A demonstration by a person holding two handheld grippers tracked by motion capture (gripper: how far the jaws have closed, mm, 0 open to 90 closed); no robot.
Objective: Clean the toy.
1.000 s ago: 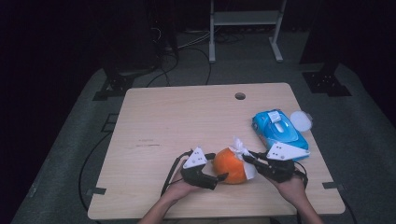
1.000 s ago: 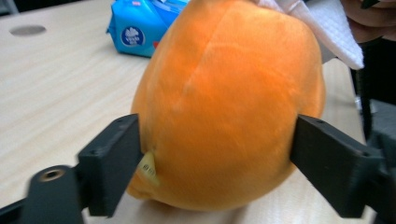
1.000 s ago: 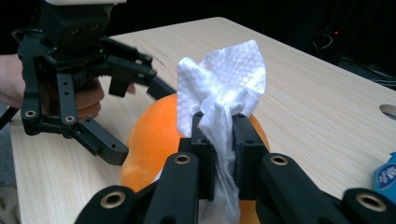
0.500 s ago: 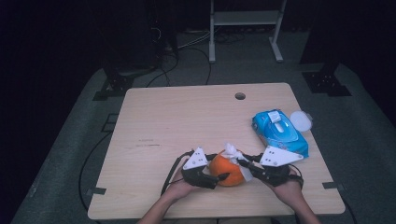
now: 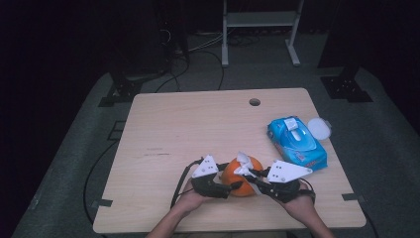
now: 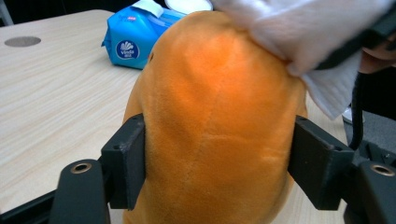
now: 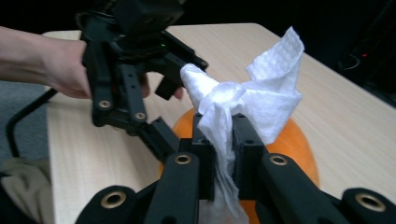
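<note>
An orange plush toy [image 5: 232, 174] sits near the table's front edge. My left gripper [image 5: 229, 184] comes in from its left. Its jaws have just been closing and both pads now press into the plush's sides [image 6: 215, 116]. My right gripper [image 5: 249, 174] reaches in from the right, shut on a crumpled white wipe [image 5: 242, 161]. The wipe [image 7: 252, 98] is pinched between the right gripper's jaws [image 7: 224, 140] and rests on the top of the toy [image 7: 296, 144]. In the left gripper view the wipe [image 6: 299, 32] lies over the toy's upper right.
A blue pack of wet wipes [image 5: 297, 144] lies on the right side of the wooden table [image 5: 198, 124], with a round white lid [image 5: 319, 129] beside it. A cable hole [image 5: 254, 102] sits near the far edge. Dark floor, cables and a metal stand lie beyond.
The right gripper has carried the wipe leftward onto the top of the orange toy. The left gripper's jaws have closed in on the toy's sides.
</note>
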